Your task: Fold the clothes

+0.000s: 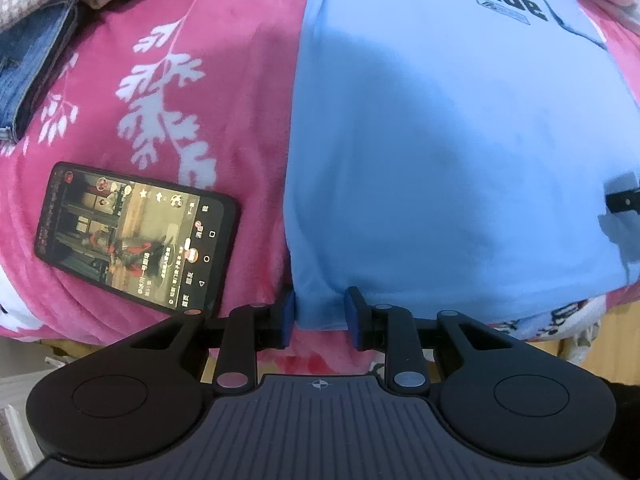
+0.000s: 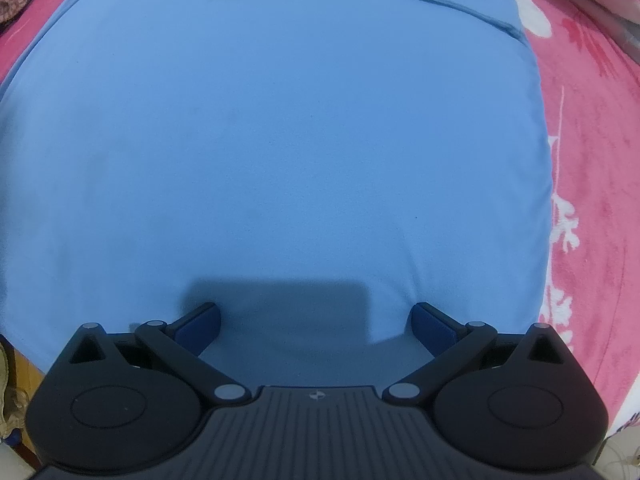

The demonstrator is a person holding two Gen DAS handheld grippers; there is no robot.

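on the pink blanket (image 1: 240, 60) my blue t-shirt (image 1: 440, 140) lies flat — left gripper (image 1: 322, 314) half-closed around its near hem corner, pads not pressing; right gripper (image 2: 316, 322) spread wide above the hem — phone (image 1: 136, 236) beside.

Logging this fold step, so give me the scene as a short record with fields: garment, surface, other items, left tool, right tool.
garment: light blue T-shirt, laid flat, dark lettering at the far end
surface: pink blanket with white leaf pattern
other items: phone with lit screen, left of the shirt; jeans at the far left
left tool: at the shirt's near left corner, hem between its fingers, narrow gap
right tool: wide open over the shirt's near edge, holding nothing
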